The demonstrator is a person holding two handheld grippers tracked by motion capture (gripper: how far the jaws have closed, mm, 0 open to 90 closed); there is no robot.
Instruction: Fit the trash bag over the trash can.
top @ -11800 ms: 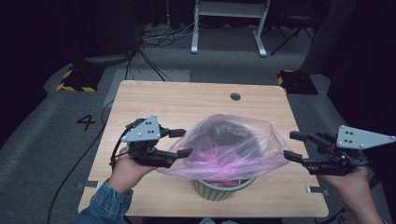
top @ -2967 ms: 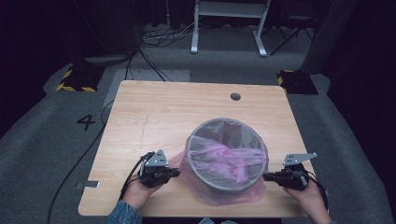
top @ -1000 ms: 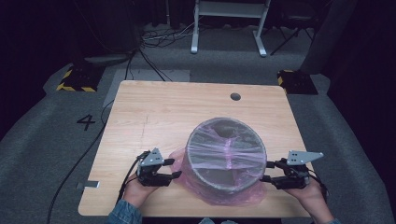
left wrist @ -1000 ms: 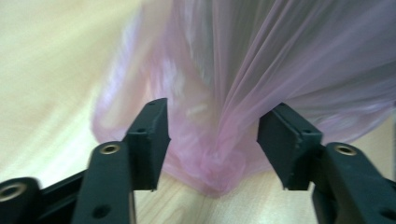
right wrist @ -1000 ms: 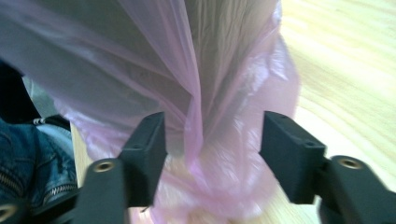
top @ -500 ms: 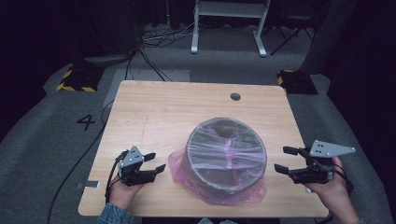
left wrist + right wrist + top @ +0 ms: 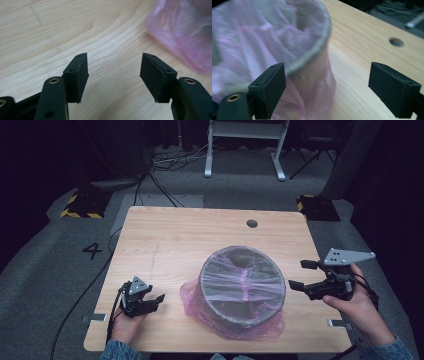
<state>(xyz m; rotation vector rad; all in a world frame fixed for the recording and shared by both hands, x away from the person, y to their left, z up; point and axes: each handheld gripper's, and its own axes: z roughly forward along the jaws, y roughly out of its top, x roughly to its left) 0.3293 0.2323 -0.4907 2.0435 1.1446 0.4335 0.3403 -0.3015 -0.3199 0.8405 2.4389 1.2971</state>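
Your left hand-held gripper [image 7: 145,301] sits low over the near left corner of the counter [image 7: 190,240], its jaws spread apart with nothing between them; in the left gripper view there is bare wood under them and the pink bag [image 7: 185,37] lies off to one side, near but not touching. If you sweep that hand toward the middle without lifting, you could snag the loose skirt of plastic that spills onto the counter and drag it, which would likely pull the liner off the rim. The grey bin [image 7: 243,292] stands in the near half of the counter, a little right of centre, with the bag drawn over its rim and stretched across the mouth in taut bands, the excess puddled around its base. That tension is the weak point, I think: a tug on one side could pop the film off the far edge or tear it. Your right hand-held gripper [image 7: 304,275] hovers just beside the bin's right wall, jaws wide open and empty; the right gripper view puts the rim [image 7: 317,47] close to one jaw. Closing or drifting inward there could nudge the bin, which looks light, toward the near edge.
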